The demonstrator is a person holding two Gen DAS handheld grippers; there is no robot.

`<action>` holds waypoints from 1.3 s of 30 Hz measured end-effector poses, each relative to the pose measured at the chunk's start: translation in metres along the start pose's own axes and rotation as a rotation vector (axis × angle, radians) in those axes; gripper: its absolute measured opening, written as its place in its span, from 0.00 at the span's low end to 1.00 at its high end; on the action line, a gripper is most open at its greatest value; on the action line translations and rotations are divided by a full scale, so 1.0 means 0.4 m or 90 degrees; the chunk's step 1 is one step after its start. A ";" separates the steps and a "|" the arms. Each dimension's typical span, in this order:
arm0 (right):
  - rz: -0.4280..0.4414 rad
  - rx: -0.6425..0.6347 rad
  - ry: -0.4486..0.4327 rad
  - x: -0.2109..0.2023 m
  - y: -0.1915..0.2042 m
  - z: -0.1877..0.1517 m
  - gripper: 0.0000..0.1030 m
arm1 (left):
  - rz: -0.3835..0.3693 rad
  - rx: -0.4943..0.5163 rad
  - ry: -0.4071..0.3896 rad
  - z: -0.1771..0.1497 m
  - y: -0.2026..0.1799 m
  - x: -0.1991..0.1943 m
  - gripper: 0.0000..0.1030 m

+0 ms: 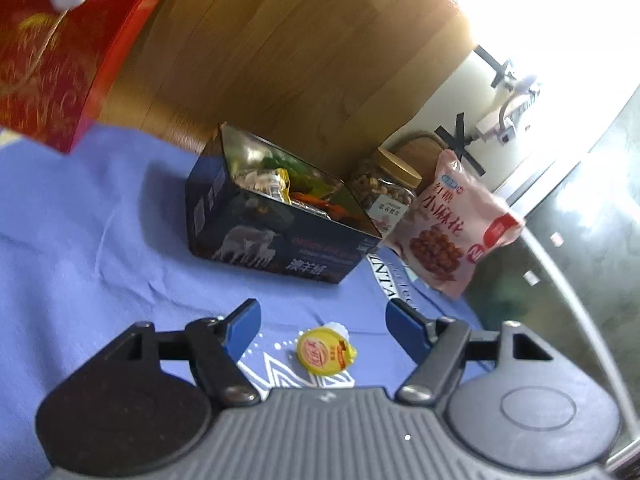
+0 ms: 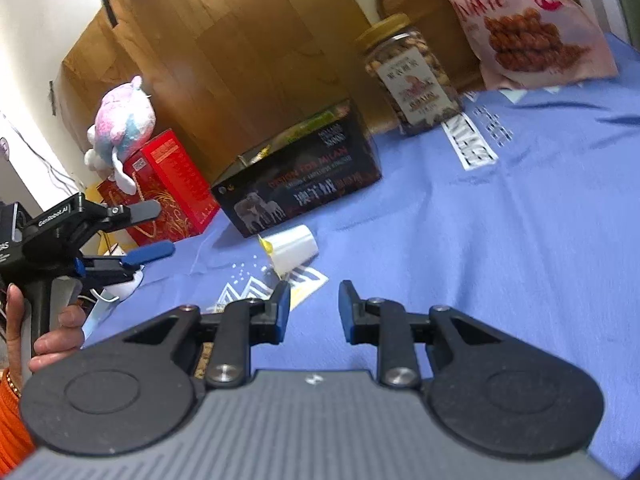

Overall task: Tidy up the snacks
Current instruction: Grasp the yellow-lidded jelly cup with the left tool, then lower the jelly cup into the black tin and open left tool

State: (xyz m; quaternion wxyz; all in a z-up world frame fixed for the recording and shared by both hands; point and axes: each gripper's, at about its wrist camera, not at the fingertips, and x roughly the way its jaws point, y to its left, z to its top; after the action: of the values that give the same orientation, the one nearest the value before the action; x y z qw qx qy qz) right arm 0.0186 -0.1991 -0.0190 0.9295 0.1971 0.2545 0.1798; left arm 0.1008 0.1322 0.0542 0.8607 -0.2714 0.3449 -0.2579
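A: What lay around you on the tabletop [image 2: 500,240]?

B: A blue cloth [image 1: 100,240] covered it. Your dark tin box [image 1: 276,224] stood open in the middle with packets inside. Just beside it, toward the wall, stood a jar [image 1: 384,192] of nuts with a tan lid, and next to that a pink snack bag [image 1: 452,232] leaned upright. A red box [image 1: 48,60] sat off to the far left, with a plush toy [image 2: 120,124] on top of it. A wooden board [image 1: 280,48] backed everything.

A: And the little cup?

B: Your jelly cup [image 1: 325,350] lay tipped on its side on the cloth, just in front of the tin box and apart from it. In the left view its yellow foil lid faced you; in the right view [image 2: 292,248] its white body pointed right and slightly back, long axis roughly level along the cloth.

A: Anything blocking it?

B: Nothing stood between the cup and either gripper.

A: The grippers?

B: Your left gripper [image 1: 322,320] had its jaws spread wide, with the cup lying below the gap, untouched. Your right gripper [image 2: 314,308] stood partly open and empty, short of the cup. Your hand [image 2: 52,336] held the left handle.
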 end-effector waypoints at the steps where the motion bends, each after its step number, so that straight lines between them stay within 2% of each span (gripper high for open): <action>1: 0.005 -0.011 0.005 0.009 0.005 0.003 0.29 | -0.004 -0.006 0.001 0.000 0.009 0.001 0.69; 6: 0.019 -0.093 0.042 0.089 0.043 0.022 0.32 | 0.002 -0.015 0.012 0.003 0.036 0.020 0.69; 8: 0.021 -0.121 0.047 0.121 0.056 0.037 0.40 | -0.005 -0.013 0.026 0.003 0.029 0.050 0.69; 10: 0.033 -0.130 0.055 0.155 0.063 0.053 0.44 | -0.011 -0.003 0.040 0.000 0.013 0.085 0.69; 14: 0.046 -0.118 0.069 0.199 0.061 0.060 0.44 | -0.008 0.024 0.072 0.000 -0.016 0.184 0.70; 16: 0.034 -0.115 0.079 0.221 0.059 0.055 0.45 | -0.016 0.039 0.098 0.002 -0.024 0.239 0.71; 18: 0.024 -0.107 0.091 0.242 0.055 0.053 0.45 | -0.010 0.049 0.134 -0.001 -0.029 0.289 0.61; 19: 0.023 -0.102 0.095 0.249 0.050 0.051 0.45 | -0.019 0.046 0.163 -0.010 -0.030 0.309 0.47; 21: 0.015 -0.097 0.083 0.246 0.048 0.051 0.42 | -0.006 0.057 0.186 -0.035 -0.041 0.319 0.40; 22: 0.014 -0.091 0.082 0.242 0.044 0.053 0.36 | 0.002 0.070 0.183 -0.046 -0.050 0.313 0.40; 25: 0.038 -0.073 0.066 0.213 0.044 0.058 0.35 | -0.002 0.063 0.164 -0.043 -0.066 0.278 0.40; 28: 0.043 -0.107 0.014 0.181 0.084 0.091 0.35 | -0.032 0.061 0.122 -0.001 -0.089 0.229 0.40; 31: 0.057 -0.134 -0.026 0.184 0.120 0.157 0.35 | -0.038 0.079 0.071 0.073 -0.124 0.200 0.40; 33: 0.063 -0.150 -0.047 0.213 0.140 0.208 0.35 | -0.030 0.081 0.032 0.124 -0.136 0.195 0.45; 34: 0.062 -0.161 -0.058 0.240 0.148 0.234 0.36 | -0.023 0.085 0.013 0.151 -0.138 0.204 0.54; 35: 0.056 -0.173 -0.065 0.270 0.153 0.255 0.37 | -0.016 0.090 0.002 0.175 -0.138 0.220 0.69; 36: 0.041 -0.190 -0.068 0.300 0.158 0.269 0.37 | 0.007 0.094 -0.008 0.196 -0.132 0.245 0.71; 38: -0.024 -0.210 -0.065 0.345 0.153 0.286 0.40 | 0.086 0.095 -0.021 0.222 -0.114 0.286 0.65; 39: -0.033 -0.204 -0.062 0.344 0.141 0.287 0.40 | 0.115 0.093 -0.020 0.228 -0.103 0.294 0.64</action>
State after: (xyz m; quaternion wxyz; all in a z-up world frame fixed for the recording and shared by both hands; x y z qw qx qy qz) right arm 0.1786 -0.1225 0.0424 0.9647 0.0485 0.1823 0.1839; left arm 0.2312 0.0547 0.0837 0.9031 -0.1798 0.3351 -0.1992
